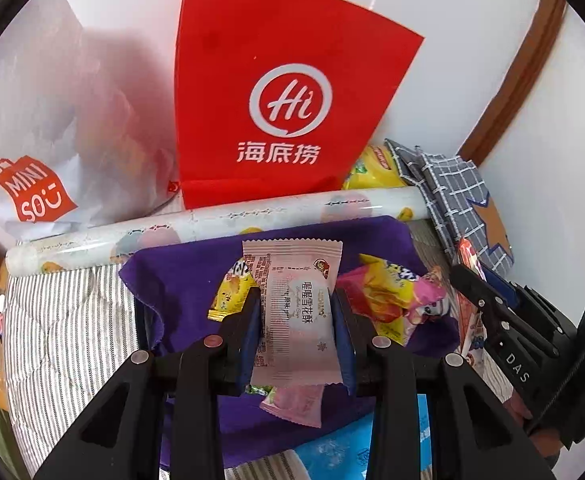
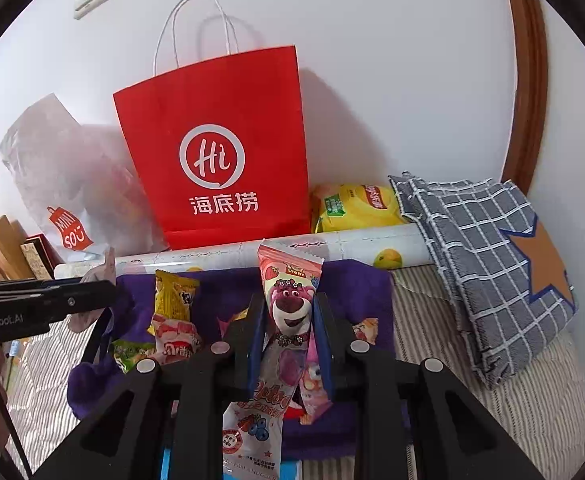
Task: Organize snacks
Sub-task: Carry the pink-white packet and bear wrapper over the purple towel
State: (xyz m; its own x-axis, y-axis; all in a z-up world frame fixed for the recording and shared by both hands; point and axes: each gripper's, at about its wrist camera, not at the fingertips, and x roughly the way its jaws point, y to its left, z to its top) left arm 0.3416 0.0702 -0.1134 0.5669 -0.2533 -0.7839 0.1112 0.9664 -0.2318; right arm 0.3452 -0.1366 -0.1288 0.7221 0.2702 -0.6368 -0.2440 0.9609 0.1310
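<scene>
My left gripper (image 1: 297, 300) is shut on a pale pink snack packet (image 1: 294, 312) with Chinese print, held above a purple cloth (image 1: 180, 276). Several loose snack packets (image 1: 388, 300) lie on that cloth, yellow and pink ones among them. My right gripper (image 2: 288, 312) is shut on a long packet with a pink bear (image 2: 290, 312), which hangs down between the blue pads. The right gripper (image 1: 504, 320) also shows at the right edge of the left wrist view, and the left gripper (image 2: 52, 300) at the left edge of the right wrist view. A red paper bag (image 2: 220, 152) stands against the wall behind the cloth.
A rolled patterned sheet (image 2: 332, 246) lies between the cloth and the red bag (image 1: 284, 92). A white plastic shopping bag (image 1: 52, 152) slumps left of it. A yellow bag (image 2: 356, 206) and a folded grey checked cloth (image 2: 488, 264) sit at the right. Striped bedding (image 1: 60, 328) lies underneath.
</scene>
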